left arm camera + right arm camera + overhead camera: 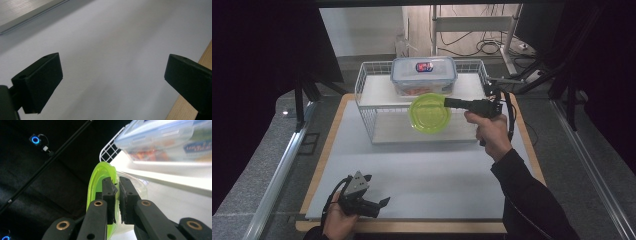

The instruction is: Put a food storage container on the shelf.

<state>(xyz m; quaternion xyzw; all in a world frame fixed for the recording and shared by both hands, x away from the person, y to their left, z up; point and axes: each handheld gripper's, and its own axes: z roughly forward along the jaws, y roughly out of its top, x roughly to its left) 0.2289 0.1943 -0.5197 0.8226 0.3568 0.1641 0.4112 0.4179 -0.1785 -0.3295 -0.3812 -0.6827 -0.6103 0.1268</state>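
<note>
Right gripper (451, 102): you had it pinched on the rim of the green lidded tub (430, 113).
Tub: held in the air before the wire rack (371, 95), just below the clear lidded box (423, 75).
Left gripper (379, 204): you held it spread wide, empty, low over the white mat (422, 170).

The person's right hand (492, 131), arm in a dark sleeve reaching forward toward one o'clock, grips the black two-jaw right gripper (448, 102) level, pointing to nine o'clock, jaws pinched nearly together. The left hand (337, 217) rests low at seven o'clock, holding the black left gripper (382, 202) with jaws spread wide.
</note>
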